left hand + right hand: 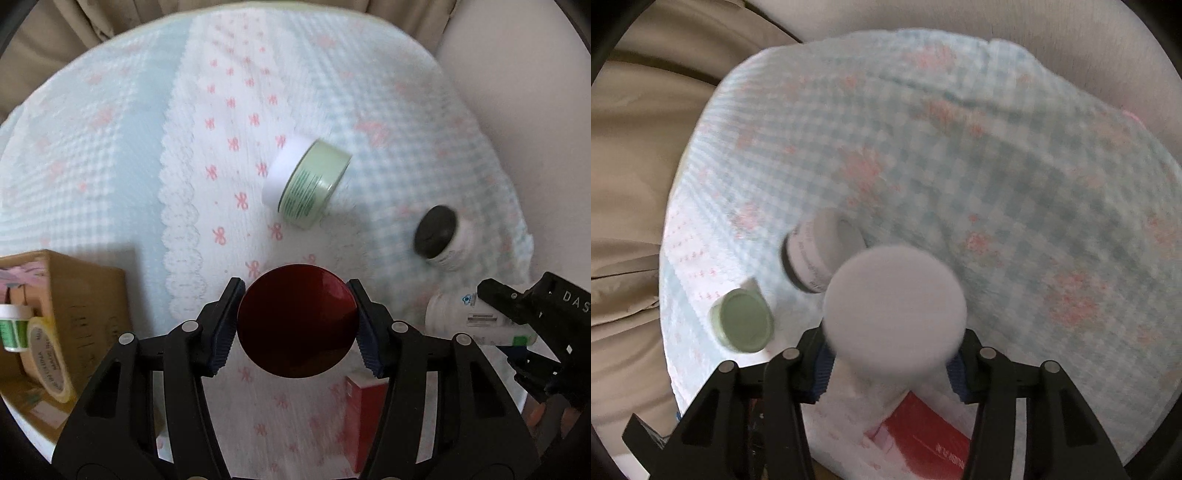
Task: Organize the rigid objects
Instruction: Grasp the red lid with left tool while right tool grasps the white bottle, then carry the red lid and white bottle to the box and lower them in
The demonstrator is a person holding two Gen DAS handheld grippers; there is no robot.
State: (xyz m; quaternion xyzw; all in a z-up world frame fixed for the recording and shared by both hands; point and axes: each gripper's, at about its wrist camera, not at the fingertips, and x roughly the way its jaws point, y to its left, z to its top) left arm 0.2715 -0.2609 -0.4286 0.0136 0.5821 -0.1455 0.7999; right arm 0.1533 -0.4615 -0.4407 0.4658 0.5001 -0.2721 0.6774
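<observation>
Green jar [306, 181], seemingly tipped, lies beyond gripper-held red lid [297, 320].

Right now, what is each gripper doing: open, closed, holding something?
Left gripper: closed on the dark red round lid of a container.
Right gripper: closed on a white bottle by its cap.

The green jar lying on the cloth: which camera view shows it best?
The left wrist view shows the green jar best: on its side, white lid and printed label visible, only slightly blurred. The right wrist view shows mainly its round green end, smaller and blurrier.
</observation>
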